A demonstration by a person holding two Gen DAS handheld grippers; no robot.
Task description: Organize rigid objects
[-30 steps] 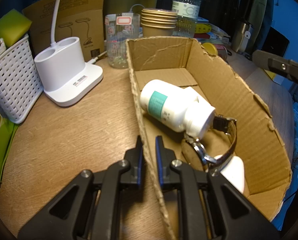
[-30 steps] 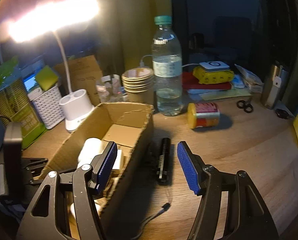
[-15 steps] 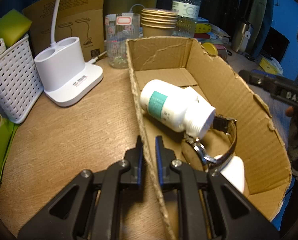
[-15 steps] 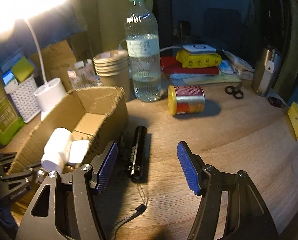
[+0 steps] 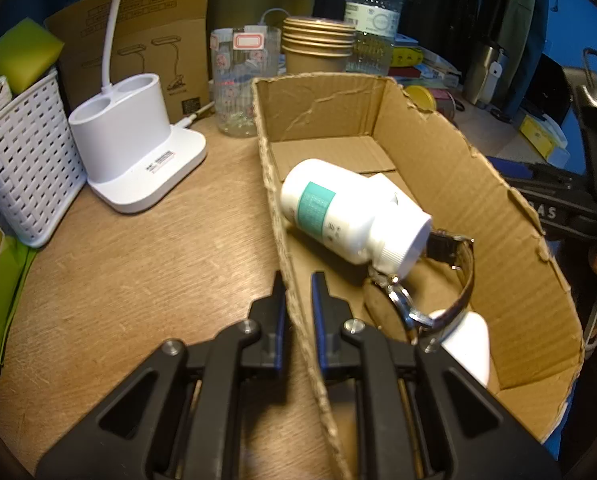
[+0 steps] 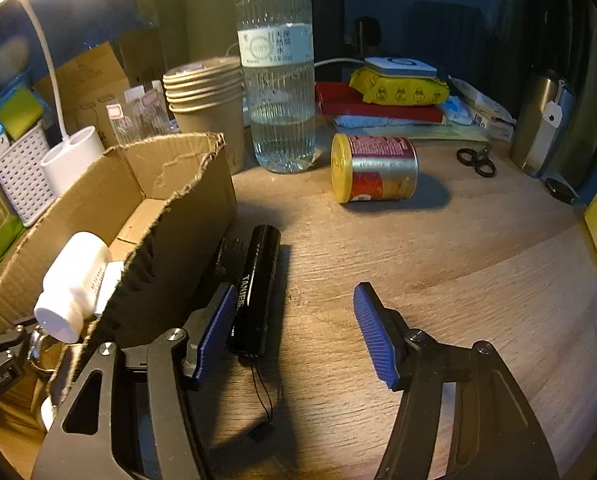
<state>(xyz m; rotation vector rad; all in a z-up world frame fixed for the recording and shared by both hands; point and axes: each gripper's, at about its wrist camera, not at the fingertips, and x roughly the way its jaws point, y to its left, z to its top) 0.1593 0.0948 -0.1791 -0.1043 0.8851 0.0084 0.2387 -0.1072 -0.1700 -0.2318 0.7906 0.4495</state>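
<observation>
My left gripper (image 5: 298,296) is shut on the near-left wall of an open cardboard box (image 5: 458,184). Inside the box lie a white pill bottle (image 5: 338,212) on its side, a wristwatch (image 5: 438,292) and a white object (image 5: 470,344). My right gripper (image 6: 294,332) is open, low over the wooden desk. A black flashlight (image 6: 258,288) lies beside the box's right wall (image 6: 178,248), just inside my left finger. A red and gold can (image 6: 374,168) lies on its side further back. The pill bottle also shows in the right wrist view (image 6: 74,280).
A white lamp base (image 5: 138,152), a white basket (image 5: 22,160), a glass (image 5: 242,80), stacked paper cups (image 6: 210,108) and a water bottle (image 6: 278,80) stand behind the box. Scissors (image 6: 476,158), a steel flask (image 6: 542,124) and stacked packets (image 6: 394,92) sit at the back right.
My right gripper has moved forward and down toward the flashlight, which now lies beside its left finger. My left gripper has held still on the box wall.
</observation>
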